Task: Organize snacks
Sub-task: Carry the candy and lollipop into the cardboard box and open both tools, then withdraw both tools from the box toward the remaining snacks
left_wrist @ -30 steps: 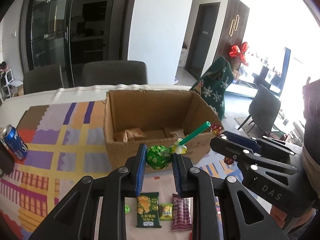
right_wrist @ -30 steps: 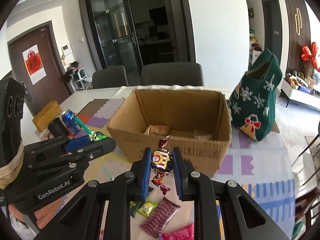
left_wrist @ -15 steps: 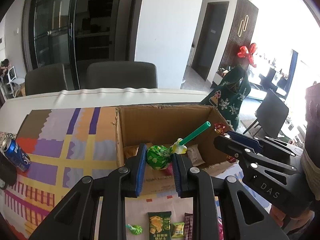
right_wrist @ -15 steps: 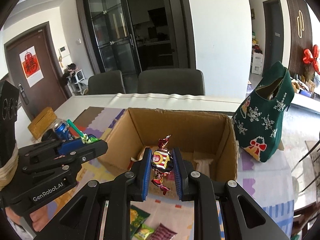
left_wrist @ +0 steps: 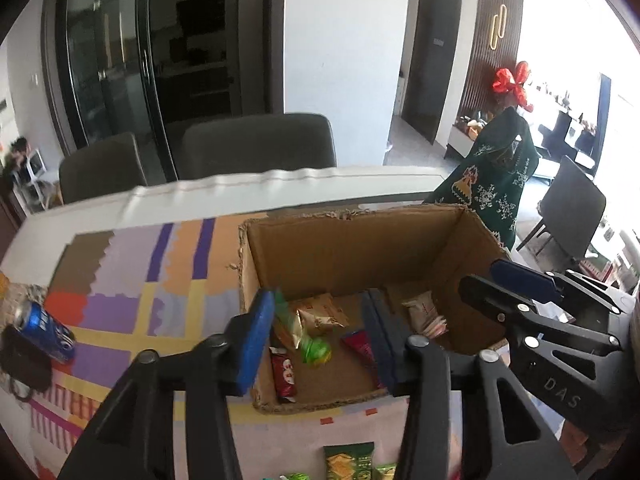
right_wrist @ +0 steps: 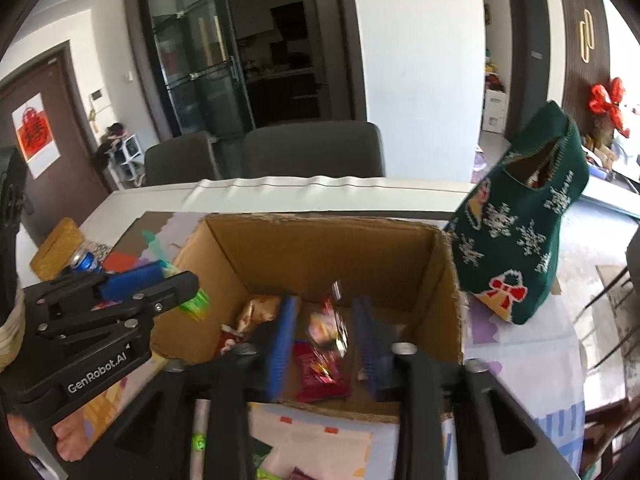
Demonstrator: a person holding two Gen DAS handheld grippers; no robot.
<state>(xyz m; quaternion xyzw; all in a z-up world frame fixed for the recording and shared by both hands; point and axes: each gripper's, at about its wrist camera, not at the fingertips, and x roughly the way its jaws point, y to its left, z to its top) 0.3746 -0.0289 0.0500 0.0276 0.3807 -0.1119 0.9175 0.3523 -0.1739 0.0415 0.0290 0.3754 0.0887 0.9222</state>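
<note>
Over the open brown cardboard box [left_wrist: 352,240] on the desk, both grippers' jaws are opening, the left gripper [left_wrist: 316,340] dropping a green-wrapped lollipop [left_wrist: 316,350], the right gripper [right_wrist: 324,340] a red-and-gold foil candy [right_wrist: 326,326] (blurred mid-fall), which could bounce off packets already inside.

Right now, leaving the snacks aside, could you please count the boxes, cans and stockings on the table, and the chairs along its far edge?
Cardboard box: 1
Soda can: 1
Green stocking: 1
Chairs: 2
Total: 5
</note>
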